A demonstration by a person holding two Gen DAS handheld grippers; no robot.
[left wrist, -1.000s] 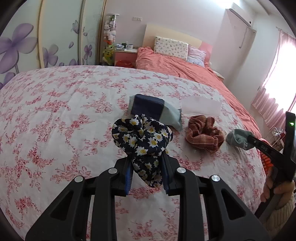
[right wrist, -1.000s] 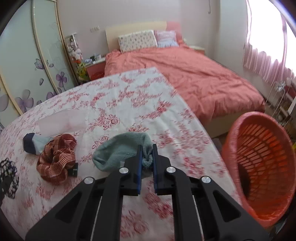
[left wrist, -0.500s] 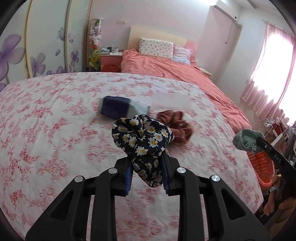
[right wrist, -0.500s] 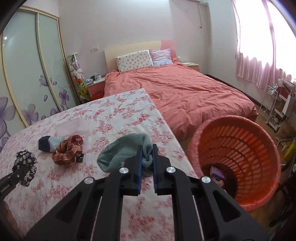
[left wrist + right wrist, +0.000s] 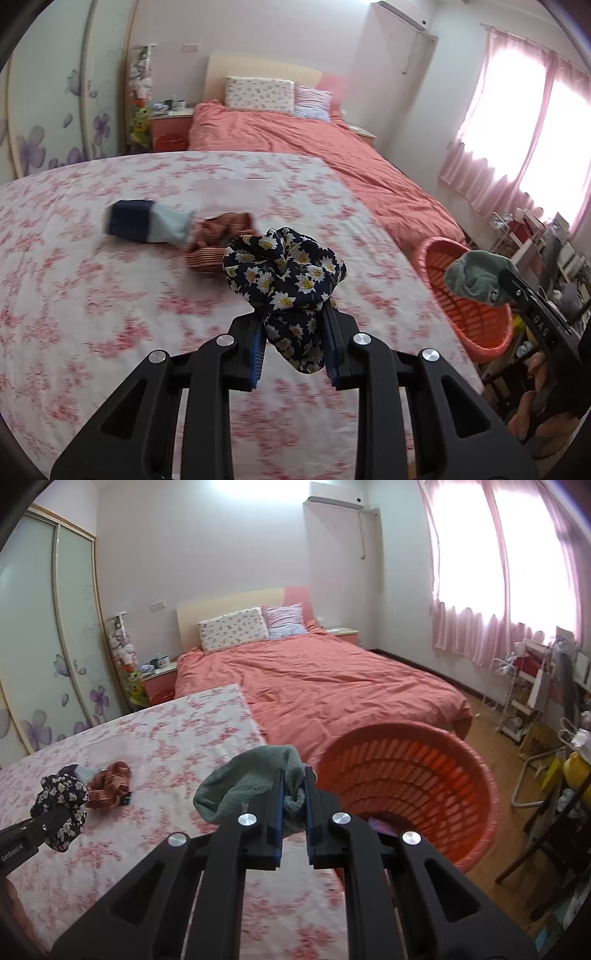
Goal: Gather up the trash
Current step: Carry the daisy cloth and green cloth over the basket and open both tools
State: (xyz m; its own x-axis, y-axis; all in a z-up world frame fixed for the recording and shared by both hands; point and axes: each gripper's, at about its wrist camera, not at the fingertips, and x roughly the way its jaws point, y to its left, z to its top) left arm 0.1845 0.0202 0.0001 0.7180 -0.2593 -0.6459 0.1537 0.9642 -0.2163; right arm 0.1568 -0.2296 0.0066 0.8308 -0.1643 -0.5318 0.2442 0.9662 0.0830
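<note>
Both tools carry a load toward the orange basket (image 5: 476,786), which stands on the floor beside the flowered bed (image 5: 110,295). The left hand-held gripper (image 5: 293,343) is clenched on a dark daisy-print cloth (image 5: 284,273), held above the bed cover; the right hand-held gripper (image 5: 293,808) is clenched on a grey-green sock (image 5: 240,782), held at the bed's edge just beside the basket rim. To do this step well, each load should probably be brought fully over the basket mouth before the jaws part, the right one first since it is nearer, so that the limp cloth falls inside and does not catch on the rim. Still on the bed lie a striped reddish cloth (image 5: 218,236) and, touching it, a navy and pale blue sock (image 5: 147,221), both presumably awaiting collection. The left view is blurred, so their folds are indistinct. A small dark item beside the striped cloth in the right view cannot be identified. The basket's bottom is largely hidden by the right tool; something pale purple shows within.
</note>
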